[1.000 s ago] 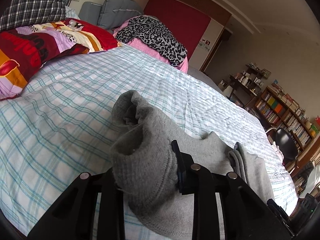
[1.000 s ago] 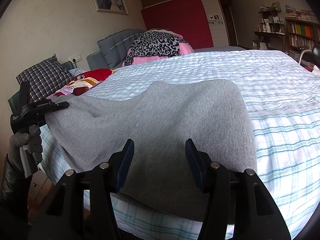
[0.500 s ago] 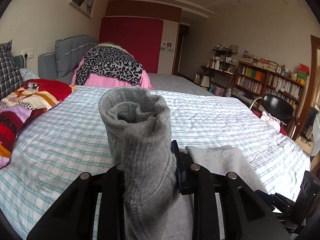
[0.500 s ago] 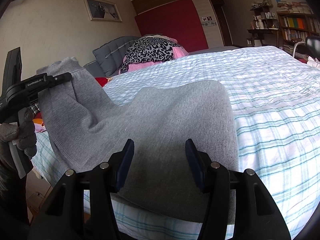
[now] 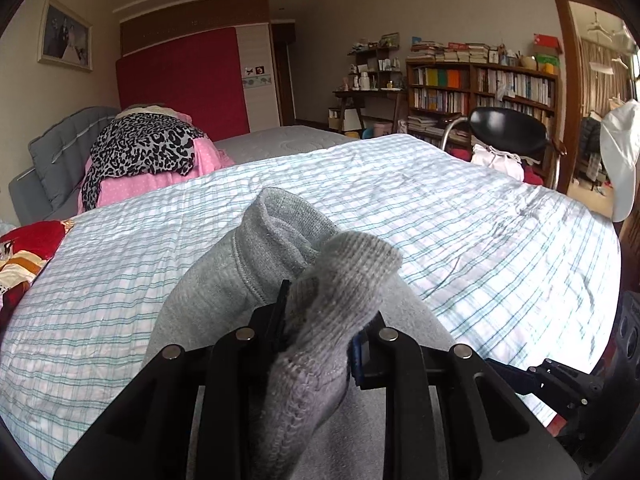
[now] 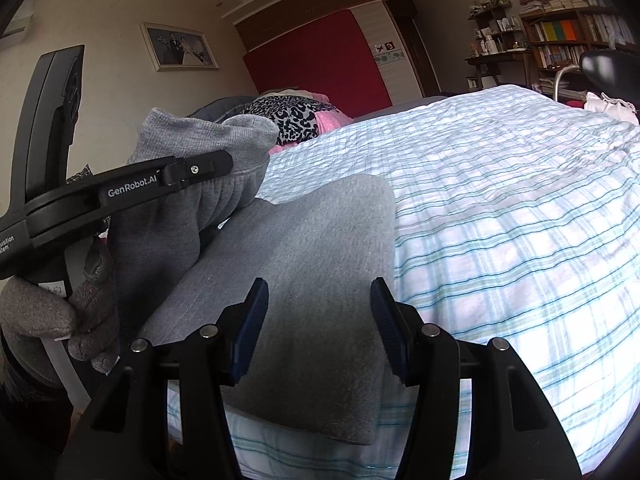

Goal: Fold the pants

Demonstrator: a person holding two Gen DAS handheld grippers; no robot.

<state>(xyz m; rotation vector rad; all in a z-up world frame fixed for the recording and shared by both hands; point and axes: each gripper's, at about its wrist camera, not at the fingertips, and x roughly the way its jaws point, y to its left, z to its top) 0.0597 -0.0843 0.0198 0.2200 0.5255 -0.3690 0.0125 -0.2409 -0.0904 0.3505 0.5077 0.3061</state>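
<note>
Grey pants [image 6: 304,280] lie partly folded on the near edge of the checked bed [image 6: 500,208]. My left gripper [image 5: 320,320] is shut on the ribbed cuff end of the pants [image 5: 340,288] and holds it lifted above the folded part. In the right wrist view the left gripper [image 6: 192,172] is at the left with that cuff end [image 6: 200,160] draped over it, over the left side of the folded pants. My right gripper [image 6: 316,320] is open and empty, low over the near part of the folded pants.
A pink bundle with a leopard-print cloth [image 5: 144,152] and a grey headboard [image 5: 48,156] are at the far left of the bed. A red patterned quilt [image 5: 24,248] lies at the left edge. A black chair [image 5: 508,132] and bookshelves [image 5: 480,88] stand beyond the bed's right side.
My left gripper has lifted the cuff end and carried it right, over the folded part of the pants. The right gripper has stayed open in place.
</note>
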